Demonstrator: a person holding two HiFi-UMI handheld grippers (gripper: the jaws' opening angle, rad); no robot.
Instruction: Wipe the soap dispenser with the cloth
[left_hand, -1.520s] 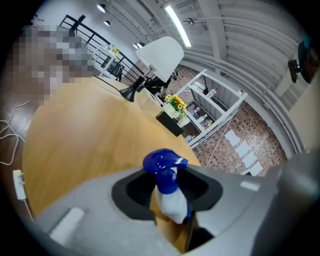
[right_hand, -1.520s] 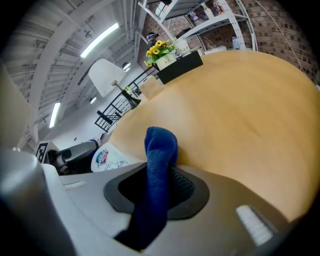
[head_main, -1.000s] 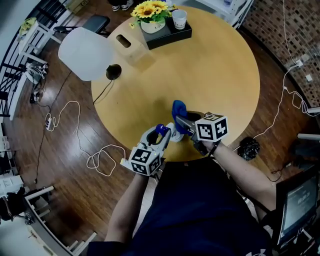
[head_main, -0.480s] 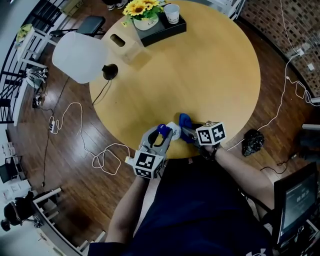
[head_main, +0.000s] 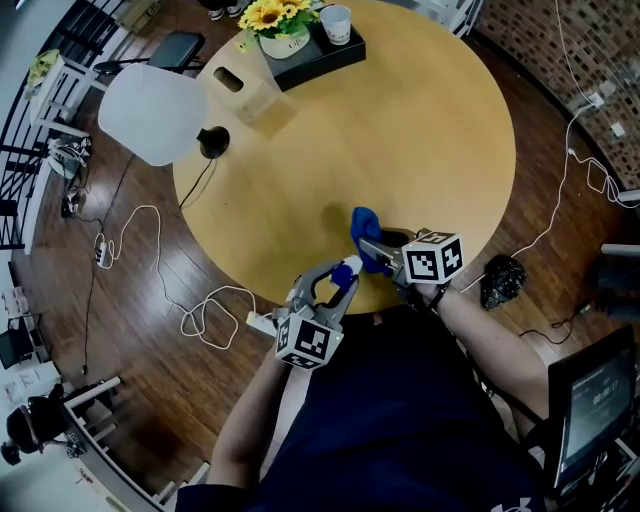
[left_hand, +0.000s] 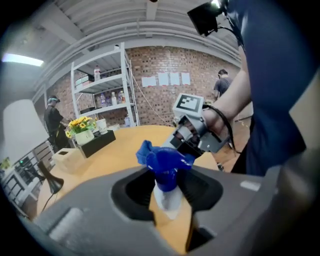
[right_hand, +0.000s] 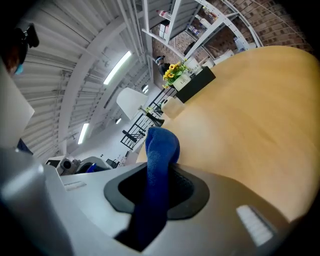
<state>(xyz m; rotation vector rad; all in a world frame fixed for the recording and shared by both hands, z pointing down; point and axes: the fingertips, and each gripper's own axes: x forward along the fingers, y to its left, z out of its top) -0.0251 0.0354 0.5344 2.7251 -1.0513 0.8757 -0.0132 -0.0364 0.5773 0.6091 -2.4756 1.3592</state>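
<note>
The soap dispenser (head_main: 342, 273), a small white bottle with a blue pump (left_hand: 165, 162), sits between the jaws of my left gripper (head_main: 346, 270), which is shut on it over the round table's near edge. In the left gripper view the bottle (left_hand: 167, 197) stands upright between the jaws. My right gripper (head_main: 375, 250) is shut on a blue cloth (head_main: 364, 226) that sticks out past its tips (right_hand: 161, 150). The cloth hangs just right of the dispenser and a little beyond it, with a small gap between them.
The round wooden table (head_main: 420, 130) carries a black tray with sunflowers and a cup (head_main: 318, 52), a wooden box (head_main: 240, 85) and a white-shaded lamp (head_main: 150, 112) at its far left. Cables (head_main: 200, 310) and a dark bag (head_main: 498, 280) lie on the floor.
My left gripper has rolled and drawn the dispenser back toward the table's near edge. The cloth in my right gripper, which lay against the dispenser half a second ago, now stands slightly apart.
</note>
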